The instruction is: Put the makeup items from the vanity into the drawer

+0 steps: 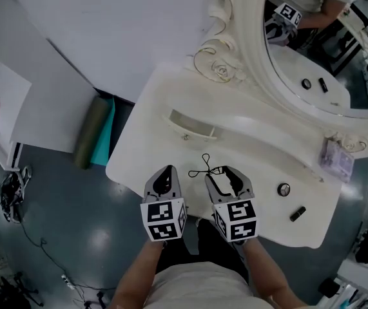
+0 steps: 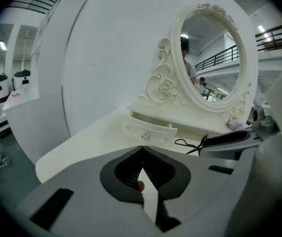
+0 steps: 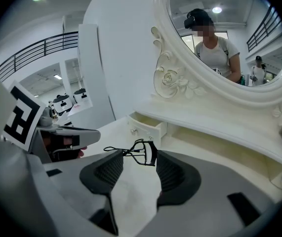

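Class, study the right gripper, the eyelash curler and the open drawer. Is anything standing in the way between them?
Nothing visible. The eyelash curler lies on the vanity top right at the open jaws of the right gripper, and only bare white tabletop separates it from the open drawer behind.

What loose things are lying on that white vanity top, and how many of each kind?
Eyelash curler: 1
Round pot: 1
Black tube: 1
Clear box: 1
Total: 4 (reflections in the mirror not counted)
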Demonstrator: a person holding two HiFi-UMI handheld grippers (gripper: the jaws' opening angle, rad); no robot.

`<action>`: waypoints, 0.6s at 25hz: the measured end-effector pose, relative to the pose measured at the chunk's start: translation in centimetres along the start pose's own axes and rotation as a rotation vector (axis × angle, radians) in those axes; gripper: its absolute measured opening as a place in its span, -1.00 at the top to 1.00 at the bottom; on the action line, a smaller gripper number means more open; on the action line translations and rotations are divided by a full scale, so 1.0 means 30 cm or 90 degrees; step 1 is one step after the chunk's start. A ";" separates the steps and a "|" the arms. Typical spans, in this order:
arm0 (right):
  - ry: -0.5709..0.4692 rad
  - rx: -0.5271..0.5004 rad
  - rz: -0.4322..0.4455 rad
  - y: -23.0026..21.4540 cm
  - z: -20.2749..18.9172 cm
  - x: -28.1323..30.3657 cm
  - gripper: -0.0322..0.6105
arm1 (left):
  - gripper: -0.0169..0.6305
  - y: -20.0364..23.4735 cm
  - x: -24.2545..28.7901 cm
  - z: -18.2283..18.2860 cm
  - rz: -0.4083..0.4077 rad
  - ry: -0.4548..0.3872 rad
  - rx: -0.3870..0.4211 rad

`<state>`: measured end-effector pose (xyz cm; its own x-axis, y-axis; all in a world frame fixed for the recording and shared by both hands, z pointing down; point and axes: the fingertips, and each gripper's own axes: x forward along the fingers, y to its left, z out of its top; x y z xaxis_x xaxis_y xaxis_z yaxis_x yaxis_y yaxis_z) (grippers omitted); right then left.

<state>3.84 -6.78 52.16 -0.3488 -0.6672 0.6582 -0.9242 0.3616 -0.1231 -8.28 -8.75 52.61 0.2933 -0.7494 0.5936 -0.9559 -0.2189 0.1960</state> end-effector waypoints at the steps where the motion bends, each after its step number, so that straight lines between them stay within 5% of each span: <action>1: -0.003 0.001 -0.003 0.001 0.008 -0.004 0.21 | 0.92 0.003 -0.002 0.007 -0.001 -0.002 0.001; 15: -0.039 0.057 -0.045 -0.008 0.132 0.035 0.21 | 0.92 0.045 0.010 0.074 -0.026 -0.010 0.023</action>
<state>3.07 -10.17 49.94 -0.2879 -0.7282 0.6219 -0.9562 0.2545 -0.1447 -9.53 -10.64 51.32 0.3323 -0.7494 0.5727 -0.9431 -0.2716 0.1918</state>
